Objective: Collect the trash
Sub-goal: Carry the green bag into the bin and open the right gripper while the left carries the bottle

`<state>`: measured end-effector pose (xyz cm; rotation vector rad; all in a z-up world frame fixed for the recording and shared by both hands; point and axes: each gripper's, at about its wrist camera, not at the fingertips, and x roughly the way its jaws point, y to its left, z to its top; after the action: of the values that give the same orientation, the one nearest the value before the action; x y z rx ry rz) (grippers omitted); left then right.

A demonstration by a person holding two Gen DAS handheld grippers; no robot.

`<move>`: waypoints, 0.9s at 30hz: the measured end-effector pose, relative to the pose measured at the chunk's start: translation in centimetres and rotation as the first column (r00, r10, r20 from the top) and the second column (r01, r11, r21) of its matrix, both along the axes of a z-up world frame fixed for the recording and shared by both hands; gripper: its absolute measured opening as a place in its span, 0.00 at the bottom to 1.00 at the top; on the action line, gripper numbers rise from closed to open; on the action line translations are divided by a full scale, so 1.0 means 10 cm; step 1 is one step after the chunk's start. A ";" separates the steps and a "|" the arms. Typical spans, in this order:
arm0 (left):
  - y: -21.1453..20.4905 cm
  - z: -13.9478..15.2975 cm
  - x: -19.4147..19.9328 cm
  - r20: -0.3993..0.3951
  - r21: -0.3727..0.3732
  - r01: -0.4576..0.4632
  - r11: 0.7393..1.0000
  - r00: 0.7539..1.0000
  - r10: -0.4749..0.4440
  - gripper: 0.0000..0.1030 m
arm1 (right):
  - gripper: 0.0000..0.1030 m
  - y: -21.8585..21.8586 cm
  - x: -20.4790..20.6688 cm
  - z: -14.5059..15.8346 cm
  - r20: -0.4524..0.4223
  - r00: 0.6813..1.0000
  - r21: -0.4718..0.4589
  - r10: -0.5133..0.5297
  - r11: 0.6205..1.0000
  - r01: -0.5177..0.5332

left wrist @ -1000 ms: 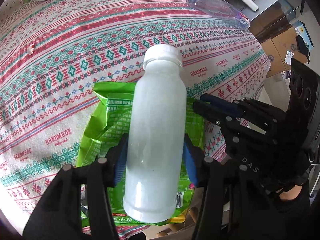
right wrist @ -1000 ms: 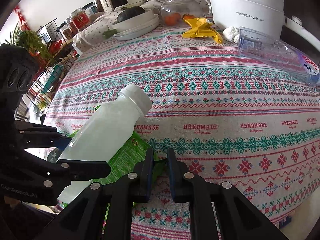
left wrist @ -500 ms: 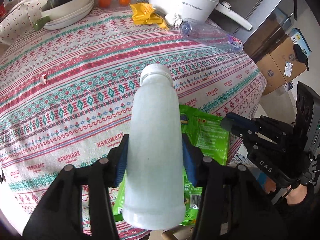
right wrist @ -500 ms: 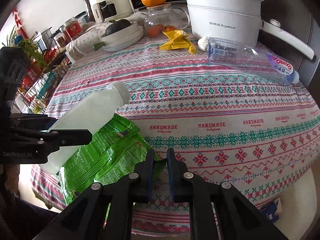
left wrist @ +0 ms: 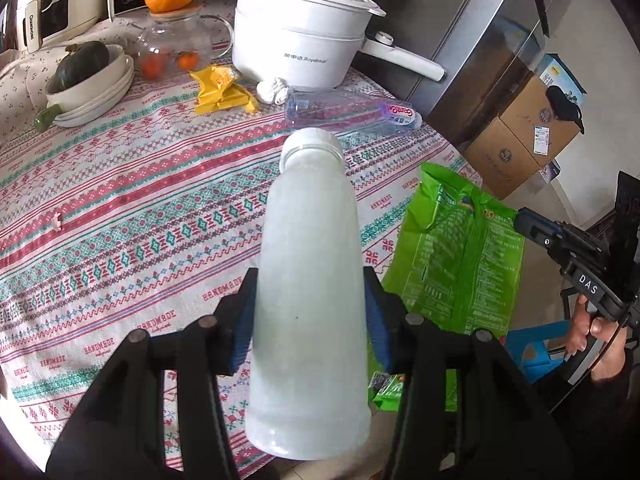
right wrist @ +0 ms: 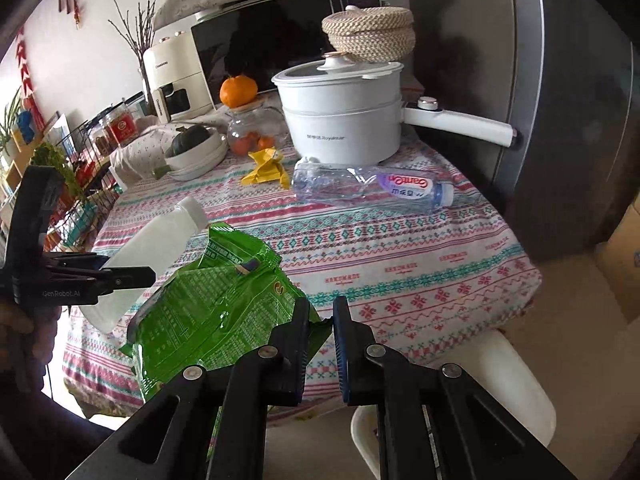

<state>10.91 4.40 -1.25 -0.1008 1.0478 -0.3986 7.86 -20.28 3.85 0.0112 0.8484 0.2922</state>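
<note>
Your left gripper [left wrist: 310,312] clamps the cloudy white plastic bottle [left wrist: 308,300], lifted above the patterned tablecloth [left wrist: 140,200]. Your right gripper [right wrist: 320,320] pinches a corner of the crinkled green snack bag [right wrist: 208,312], which hangs at the table's edge.

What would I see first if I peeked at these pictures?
First, the big white bottle, pinched between the left gripper right in front of the camera. Next, the bright green bag, dangling by one edge from the right gripper over the table's edge. Behind them, a squashed clear bottle lies on the stripy tablecloth.
</note>
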 end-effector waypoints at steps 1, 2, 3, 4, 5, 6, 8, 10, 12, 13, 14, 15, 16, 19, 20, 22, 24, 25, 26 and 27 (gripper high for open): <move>-0.07 0.01 -0.01 0.006 -0.002 0.014 1.000 1.000 -0.014 0.49 | 0.12 -0.14 -0.03 0.00 0.000 1.000 -0.008 -0.030 1.000 0.030; -0.15 0.02 -0.02 0.011 -0.003 0.030 1.000 0.999 -0.030 0.49 | 0.12 -0.29 -0.05 -0.02 -0.006 0.998 -0.017 -0.062 0.998 0.062; -0.23 0.02 -0.03 0.016 -0.004 0.048 0.999 0.999 -0.047 0.49 | 0.12 -0.43 -0.08 -0.05 -0.013 0.995 -0.028 -0.096 0.995 0.096; -0.32 0.02 -0.04 0.019 -0.003 0.065 0.998 0.998 -0.065 0.49 | 0.12 -0.58 -0.11 -0.08 -0.020 0.991 -0.045 -0.131 0.990 0.130; -0.40 0.02 -0.05 0.022 -0.001 0.083 0.997 0.996 -0.083 0.49 | 0.12 -0.72 -0.13 -0.12 -0.026 0.986 -0.067 -0.165 0.984 0.163; -0.49 0.02 -0.06 0.022 0.001 0.100 0.995 0.995 -0.100 0.49 | 0.12 -0.86 -0.15 -0.16 -0.032 0.980 -0.087 -0.198 0.977 0.195; -0.66 -0.02 -0.07 0.019 0.005 0.130 0.992 0.991 -0.130 0.49 | 0.12 -1.12 -0.19 -0.25 -0.056 0.963 -0.118 -0.264 0.959 0.256; -0.81 -0.05 -0.09 0.014 0.008 0.154 0.988 0.988 -0.154 0.49 | 0.12 -1.34 -0.23 -0.34 -0.072 0.945 -0.156 -0.320 0.939 0.307; -0.95 -0.07 -0.13 0.011 0.018 0.178 0.984 0.984 -0.178 0.49 | 0.12 -1.54 -0.26 -0.42 -0.093 0.925 -0.169 -0.367 0.922 0.349; -1.01 -0.08 -0.14 0.010 0.022 0.189 0.982 0.982 -0.189 0.49 | 0.12 -1.62 -0.28 -0.46 -0.100 0.918 -0.171 -0.385 0.915 0.365; -1.06 -0.09 -0.16 0.007 0.025 0.198 0.980 0.980 -0.198 0.49 | 0.12 -1.69 -0.30 -0.49 -0.102 0.911 -0.183 -0.400 0.908 0.378; -1.11 -0.10 -0.17 0.006 0.028 0.205 0.978 0.979 -0.205 0.49 | 0.12 -1.74 -0.31 -0.52 -0.101 0.905 -0.198 -0.413 0.900 0.388; -1.16 -0.11 -0.18 0.006 0.031 0.209 0.977 0.978 -0.209 0.49 | 0.12 -1.78 -0.31 -0.55 -0.104 0.901 -0.206 -0.422 0.895 0.396; -1.28 -0.13 -0.21 0.007 0.033 0.223 0.974 0.975 -0.224 0.49 | 0.12 -1.82 -0.30 -0.66 -0.130 0.894 -0.224 -0.429 0.891 0.395; -1.32 -0.13 -0.22 0.008 0.033 0.228 0.973 0.974 -0.229 0.49 | 0.12 -1.82 -0.29 -0.70 -0.136 0.894 -0.237 -0.428 0.890 0.390; -1.38 -0.13 -0.24 0.010 0.033 0.240 0.970 0.971 -0.240 0.49 | 0.12 -1.80 -0.27 -0.78 -0.154 0.892 -0.236 -0.426 0.892 0.385; -1.44 -0.13 -0.27 0.013 0.030 0.252 0.967 0.968 -0.253 0.49 | 0.14 -1.80 -0.24 -0.86 -0.186 0.889 -0.208 -0.418 0.901 0.380; -1.47 -0.13 -0.28 0.014 0.029 0.259 0.966 0.966 -0.259 0.49 | 0.16 -1.80 -0.22 -0.91 -0.213 0.886 -0.188 -0.412 0.907 0.377; -1.50 -0.14 -0.29 0.013 0.028 0.266 0.964 0.964 -0.267 0.49 | 0.18 -1.82 -0.21 -0.95 -0.242 0.879 -0.164 -0.412 0.910 0.381; -1.53 -0.15 -0.30 0.012 0.028 0.273 0.962 0.962 -0.273 0.49 | 0.22 -1.84 -0.21 -0.98 -0.266 0.869 -0.142 -0.416 0.909 0.392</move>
<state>7.92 -10.94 -2.71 0.0713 1.0538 -0.6346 5.80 -38.70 -5.98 0.1569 1.1275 -0.1477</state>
